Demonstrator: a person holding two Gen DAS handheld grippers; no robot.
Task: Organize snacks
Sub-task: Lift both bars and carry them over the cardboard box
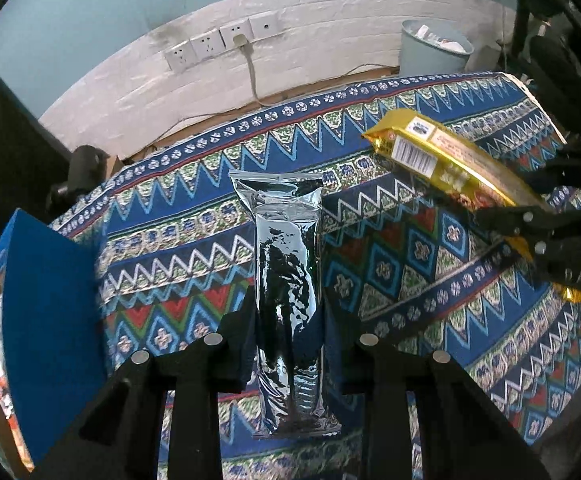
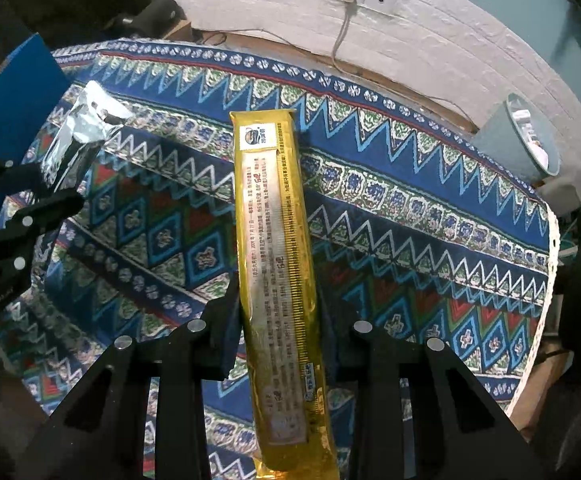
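Left tongs (image 1: 288, 344) clench a long silver foil snack packet (image 1: 288, 280) at frame centre; right tongs (image 2: 278, 344) grip a long gold-wrapped biscuit pack (image 2: 278, 248), both above the blue patterned-cloth surface (image 1: 410, 264).

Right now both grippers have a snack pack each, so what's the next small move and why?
Probably carry the silver pack in the left gripper sideways toward the blue box at the table's left edge. Both grippers are shut on their packs, the right gripper on the gold pack, and both packs appear clear of the patterned cloth. The box is the only container nearby, closest to the left.
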